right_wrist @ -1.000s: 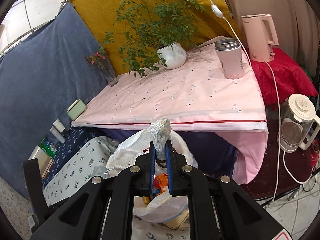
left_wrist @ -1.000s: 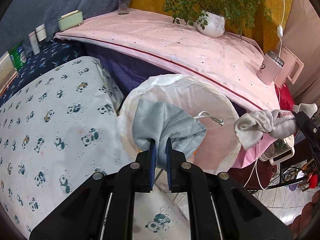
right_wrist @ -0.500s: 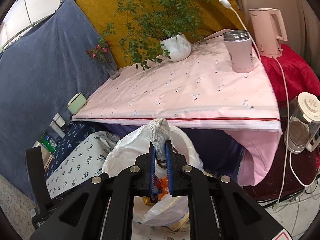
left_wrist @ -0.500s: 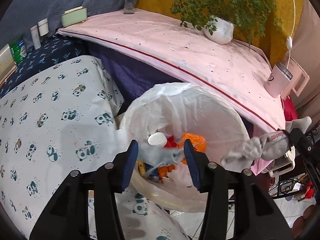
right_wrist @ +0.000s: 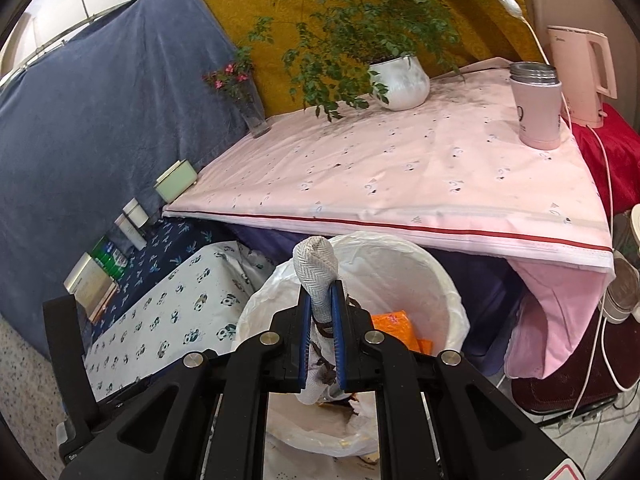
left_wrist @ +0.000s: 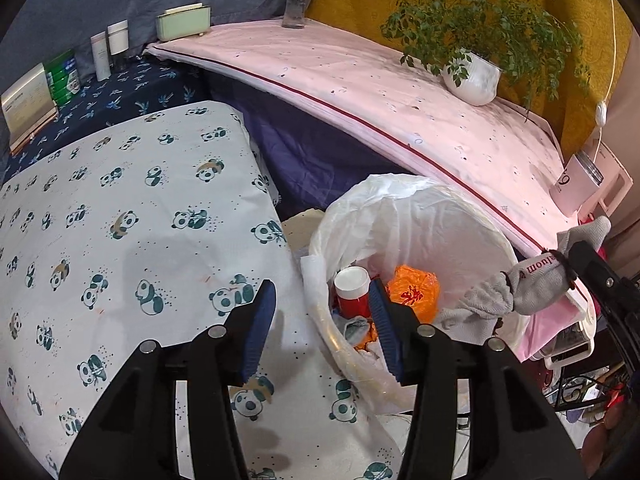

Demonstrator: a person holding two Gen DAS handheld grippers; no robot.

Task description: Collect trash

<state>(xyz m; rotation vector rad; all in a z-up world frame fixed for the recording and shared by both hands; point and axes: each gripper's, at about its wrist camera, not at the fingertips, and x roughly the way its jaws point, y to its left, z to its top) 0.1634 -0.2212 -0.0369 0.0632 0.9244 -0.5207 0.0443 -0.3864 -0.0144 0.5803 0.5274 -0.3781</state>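
A bin lined with a white plastic bag [left_wrist: 420, 208] stands between the panda-print sheet and the pink table. Inside it are a red bottle with a white cap [left_wrist: 352, 288], an orange wrapper [left_wrist: 412, 288] and a grey-blue cloth [left_wrist: 356, 330]. My left gripper [left_wrist: 320, 286] is open and empty, its fingers straddling the bin's near left rim. My right gripper [right_wrist: 320, 288] is shut on a grey-white sock [right_wrist: 316, 268] above the bin [right_wrist: 420, 264]. In the left wrist view that sock [left_wrist: 532, 284] hangs over the bin's right rim.
A panda-print sheet [left_wrist: 120, 220] covers the surface left of the bin. The pink-clothed table [right_wrist: 400, 168] behind carries a potted plant [right_wrist: 400, 80], a vase [right_wrist: 250, 108], a pink tumbler [right_wrist: 538, 112] and a kettle [right_wrist: 580, 76]. Cords and a glass kettle [right_wrist: 624, 280] crowd the right.
The left gripper opened and let the grey-blue cloth fall into the bin, then shifted left over the rim. The right gripper carried the sock closer over the bin.
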